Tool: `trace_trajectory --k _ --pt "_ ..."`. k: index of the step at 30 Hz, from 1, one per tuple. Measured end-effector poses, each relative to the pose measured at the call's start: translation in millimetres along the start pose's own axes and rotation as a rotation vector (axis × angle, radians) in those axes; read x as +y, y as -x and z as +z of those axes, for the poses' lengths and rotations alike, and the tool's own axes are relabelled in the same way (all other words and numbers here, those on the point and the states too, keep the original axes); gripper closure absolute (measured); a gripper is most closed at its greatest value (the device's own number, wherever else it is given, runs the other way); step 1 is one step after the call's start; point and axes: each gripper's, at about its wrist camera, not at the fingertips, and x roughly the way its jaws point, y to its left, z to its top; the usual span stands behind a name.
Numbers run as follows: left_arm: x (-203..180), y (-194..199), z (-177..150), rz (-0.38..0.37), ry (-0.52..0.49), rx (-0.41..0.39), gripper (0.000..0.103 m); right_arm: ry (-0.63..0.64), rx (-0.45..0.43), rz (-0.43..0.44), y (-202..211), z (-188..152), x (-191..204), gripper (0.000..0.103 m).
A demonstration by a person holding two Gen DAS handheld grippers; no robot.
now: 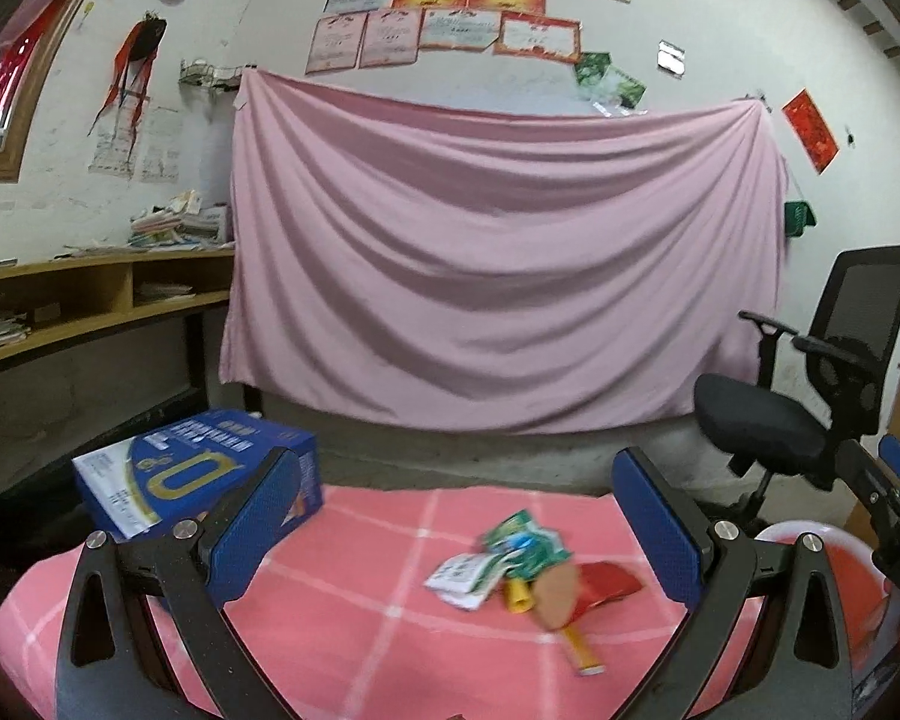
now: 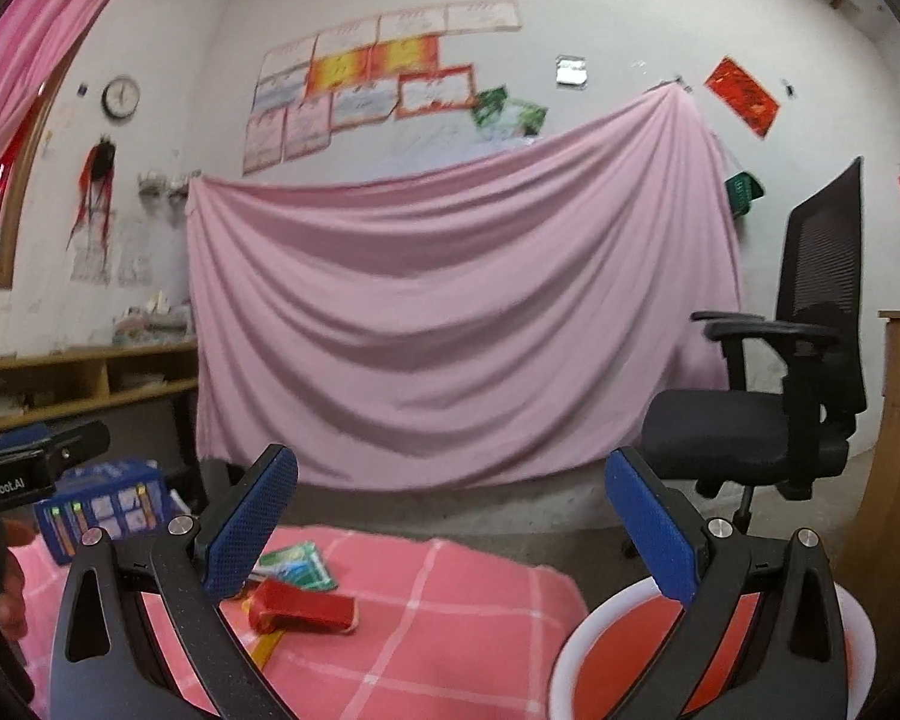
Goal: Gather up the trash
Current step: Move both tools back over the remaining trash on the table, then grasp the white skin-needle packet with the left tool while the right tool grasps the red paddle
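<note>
Crumpled green-and-white wrappers (image 1: 510, 558) lie on the pink checked cloth (image 1: 360, 630), partly over a red table-tennis paddle (image 1: 594, 591). My left gripper (image 1: 468, 528) hovers open above the cloth, the wrappers lying between and beyond its blue pads. The right wrist view shows the same wrappers (image 2: 297, 564) and paddle (image 2: 306, 606) low on the left, just past my open right gripper (image 2: 450, 534). A red bin with a white rim (image 2: 576, 654) sits under the right gripper's right finger. That bin (image 1: 852, 558) also appears at the right edge of the left view.
A blue printed box (image 1: 192, 480) stands at the cloth's far left corner, also seen as a blue box (image 2: 108, 510). A black office chair (image 2: 780, 408) stands to the right. A pink sheet (image 1: 498, 264) hangs on the far wall, wooden shelves (image 1: 90, 300) at left.
</note>
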Motion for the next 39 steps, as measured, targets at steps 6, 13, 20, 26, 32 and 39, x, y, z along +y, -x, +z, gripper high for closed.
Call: trace_trajectory --k 6,13,20,26,32,39 --pt "24 -18 -13 0.036 -0.009 0.061 0.001 0.063 0.133 0.055 -31 -13 32 0.0" --pt "40 -48 -26 -0.001 -0.05 0.191 0.001 0.016 0.37 0.18 -75 -32 52 0.0" --pt "41 -70 -41 -0.053 -0.127 0.295 0.003 0.026 0.584 0.199 -111 -61 64 0.0" --pt "40 -95 -51 -0.159 -0.132 0.431 0.005 0.008 0.698 0.217 -127 -76 63 0.004" --pt "37 -121 -55 -0.235 -0.086 0.541 0.005 -0.018 0.718 0.246 -130 -77 63 0.019" --pt "24 -137 -56 -0.271 -0.119 0.605 0.014 -0.045 0.695 0.231 -125 -72 52 0.019"
